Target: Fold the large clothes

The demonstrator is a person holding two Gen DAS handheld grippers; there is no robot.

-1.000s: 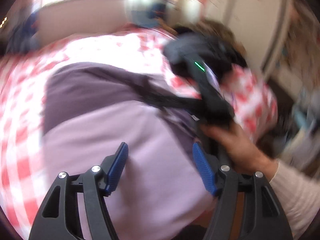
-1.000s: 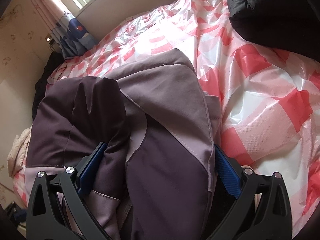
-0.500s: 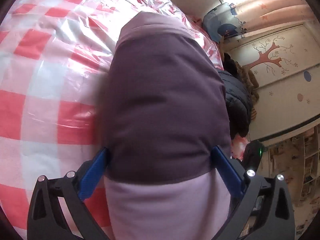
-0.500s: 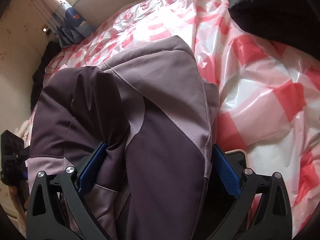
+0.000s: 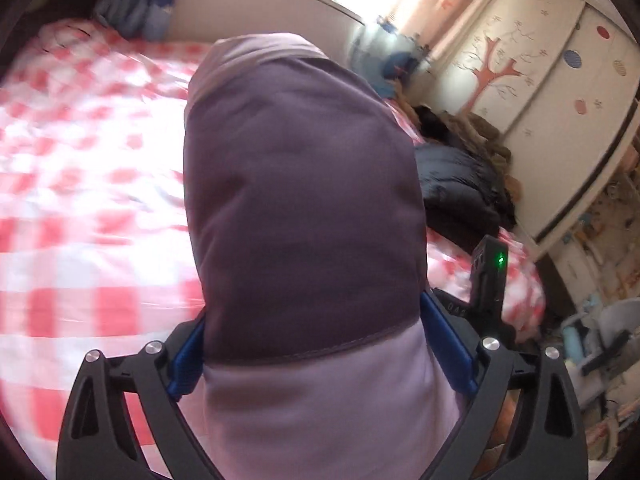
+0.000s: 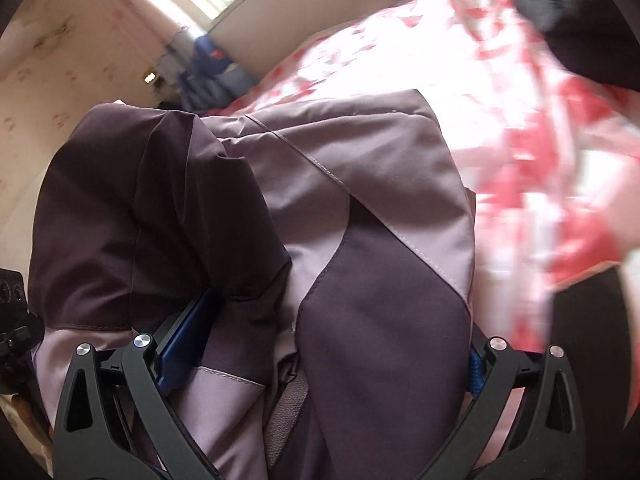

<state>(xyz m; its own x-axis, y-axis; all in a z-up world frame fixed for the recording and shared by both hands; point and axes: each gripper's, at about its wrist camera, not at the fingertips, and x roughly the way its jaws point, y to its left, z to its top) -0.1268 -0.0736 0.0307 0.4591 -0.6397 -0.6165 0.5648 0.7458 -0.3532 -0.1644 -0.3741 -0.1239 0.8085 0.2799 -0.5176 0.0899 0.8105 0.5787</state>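
The folded two-tone purple jacket (image 5: pixel 304 208) fills the wide gap of my left gripper (image 5: pixel 312 320). Its jaws are closing, and both blue pads (image 5: pixel 186 360) press the bundle's sides. In the right wrist view the same jacket (image 6: pixel 360 200) bulges between the jaws of my right gripper (image 6: pixel 332 344), with a blue pad (image 6: pixel 184 336) against each side. The two grippers hold opposite ends of the bundle above the red-and-white checked bed cover (image 5: pixel 80 200). The right gripper's black body with a green light (image 5: pixel 490 280) shows beside the bundle.
A black puffy coat (image 5: pixel 460 184) lies on the bed's right side, also at the top right (image 6: pixel 580 20) of the right wrist view. A blue-and-white item (image 5: pixel 136 12) sits by the headboard. A wardrobe with a tree pattern (image 5: pixel 520 60) stands beyond the bed.
The left gripper, open over the jacket a second ago, took the folded bundle between its jaws. Both grippers then swung sideways with the jacket, and the background is blurred.
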